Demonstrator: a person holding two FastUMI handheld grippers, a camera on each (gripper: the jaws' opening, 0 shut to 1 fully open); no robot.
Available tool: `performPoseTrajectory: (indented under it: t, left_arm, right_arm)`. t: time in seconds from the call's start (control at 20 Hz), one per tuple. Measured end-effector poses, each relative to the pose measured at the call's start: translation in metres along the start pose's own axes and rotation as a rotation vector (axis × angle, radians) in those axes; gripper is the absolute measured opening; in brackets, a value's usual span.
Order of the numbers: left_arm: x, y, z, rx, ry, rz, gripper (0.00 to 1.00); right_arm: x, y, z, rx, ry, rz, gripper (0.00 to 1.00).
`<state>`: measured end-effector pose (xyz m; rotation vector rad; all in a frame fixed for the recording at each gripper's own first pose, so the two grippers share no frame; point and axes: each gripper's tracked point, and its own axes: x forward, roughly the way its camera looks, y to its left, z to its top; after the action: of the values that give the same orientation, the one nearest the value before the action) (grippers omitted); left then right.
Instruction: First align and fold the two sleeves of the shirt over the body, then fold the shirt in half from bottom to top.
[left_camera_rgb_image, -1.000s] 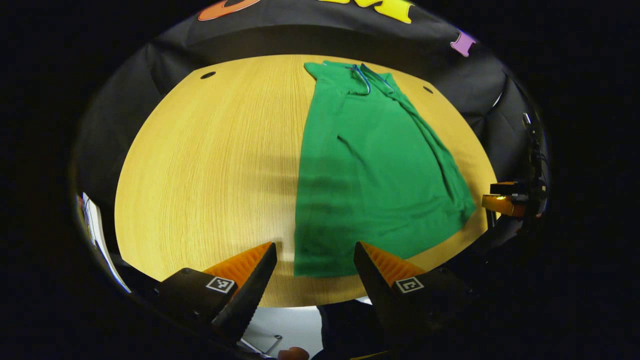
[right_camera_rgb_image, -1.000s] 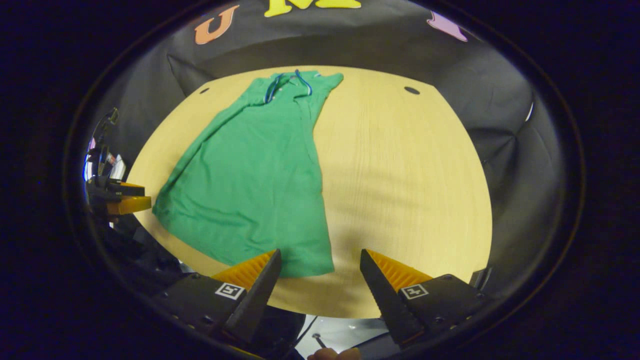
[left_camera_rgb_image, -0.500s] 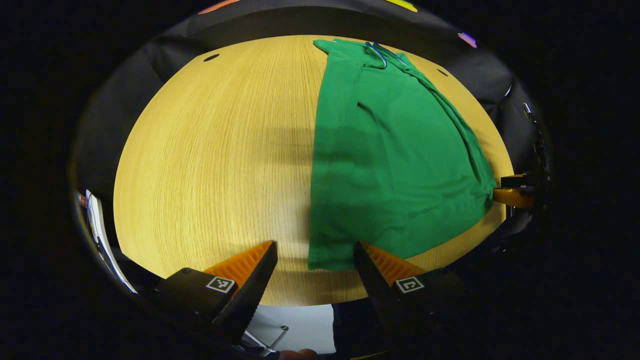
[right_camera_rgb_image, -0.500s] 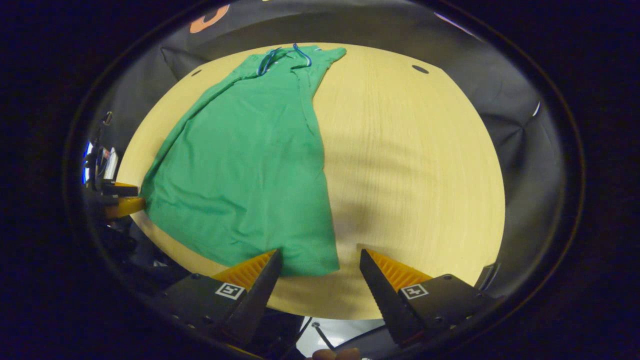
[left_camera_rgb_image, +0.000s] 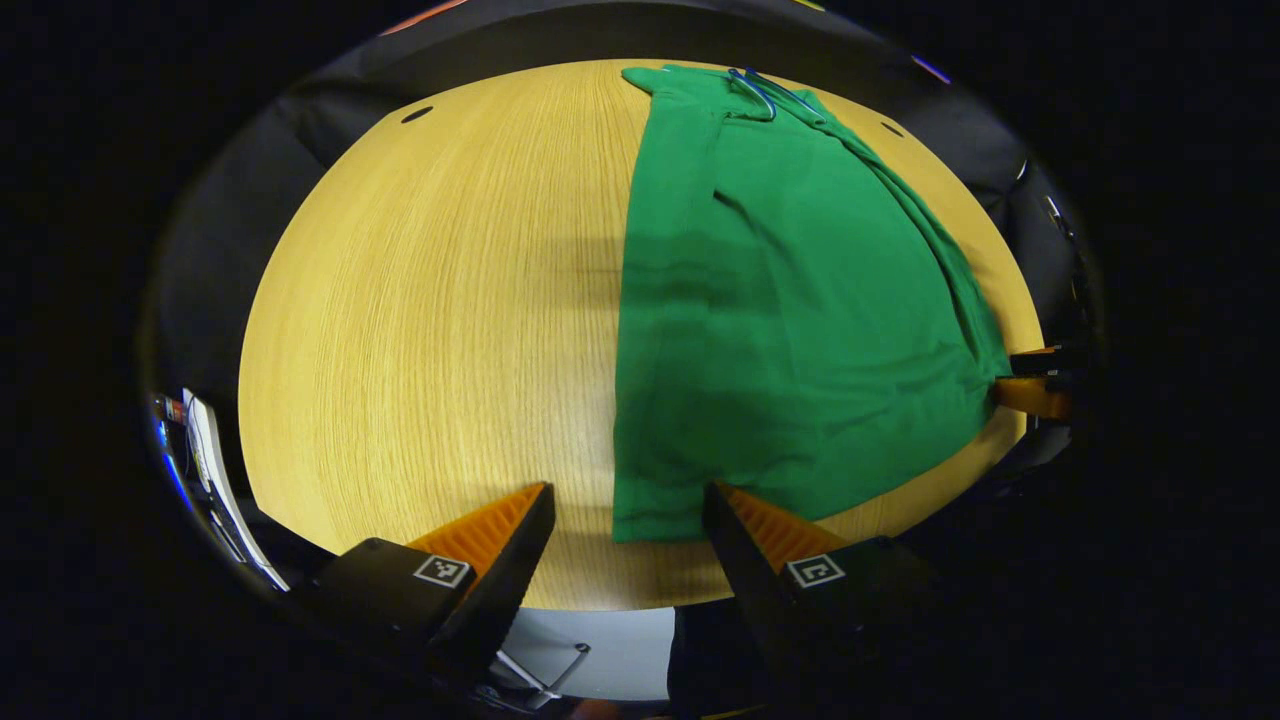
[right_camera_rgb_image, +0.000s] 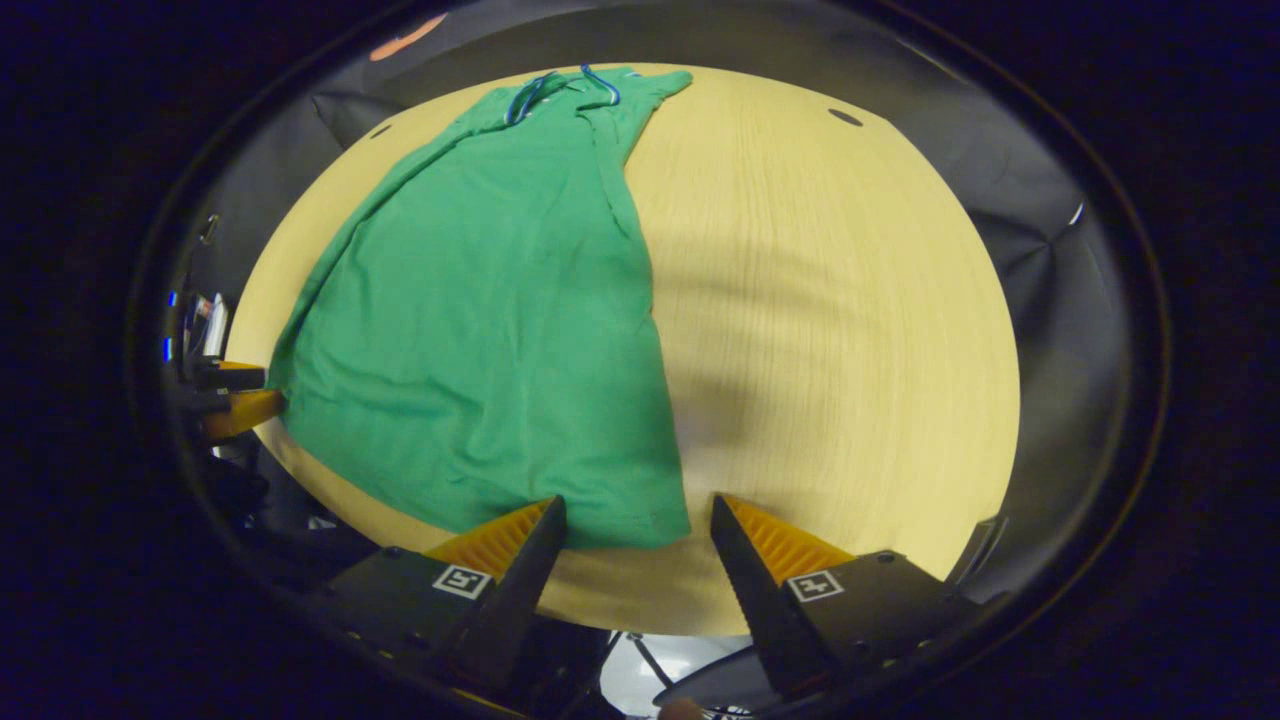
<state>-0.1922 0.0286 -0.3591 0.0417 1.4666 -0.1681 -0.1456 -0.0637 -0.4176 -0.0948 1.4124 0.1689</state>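
the shirt (left_camera_rgb_image: 790, 310) lies flat on the worktop (left_camera_rgb_image: 430, 320) as a long narrow strip, collar at 12 o'clock and hem at 6, so both sleeves look already folded over the body. by my reading only the bottom-to-top fold is left. the left gripper (left_camera_rgb_image: 625, 525) gapes wide with the hem's left corner between its fingers, holding nothing; the right gripper (right_camera_rgb_image: 635, 530) is just as wide at the hem's right corner, also empty.

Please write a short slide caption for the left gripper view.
Left claw, open, poised at the near hem corner of a green shirt lying flat on a wooden table.
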Motion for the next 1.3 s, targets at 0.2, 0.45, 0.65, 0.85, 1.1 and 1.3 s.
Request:
performPoseTrajectory:
  t: [0.2, 0.45, 0.65, 0.85, 1.1, 1.3]
  left_arm:
    - [-0.001, -0.014, 0.001, 0.018, 0.023, -0.010, 0.71]
    - [0.002, -0.031, -0.001, 0.050, 0.037, -0.050, 0.09]
    - [-0.012, -0.036, 0.003, 0.001, 0.020, -0.125, 0.03]
    - [-0.036, -0.043, 0.008, 0.008, 0.005, -0.227, 0.04]
    - [-0.055, -0.047, 0.027, -0.036, -0.033, -0.308, 0.03]
    - [-0.081, -0.043, 0.058, -0.015, -0.115, -0.309, 0.03]
  right_arm:
    - [0.000, 0.006, -0.002, 0.031, 0.009, 0.021, 0.39]
    - [-0.002, 0.014, -0.001, 0.058, -0.004, 0.056, 0.00]
    - [-0.008, 0.011, -0.001, 0.066, -0.020, 0.070, 0.00]
    - [-0.027, 0.004, 0.006, 0.095, -0.065, 0.102, 0.00]
    - [-0.050, -0.006, 0.028, 0.101, -0.137, 0.105, 0.00]
    - [-0.072, -0.006, 0.053, 0.090, -0.208, 0.107, 0.00]
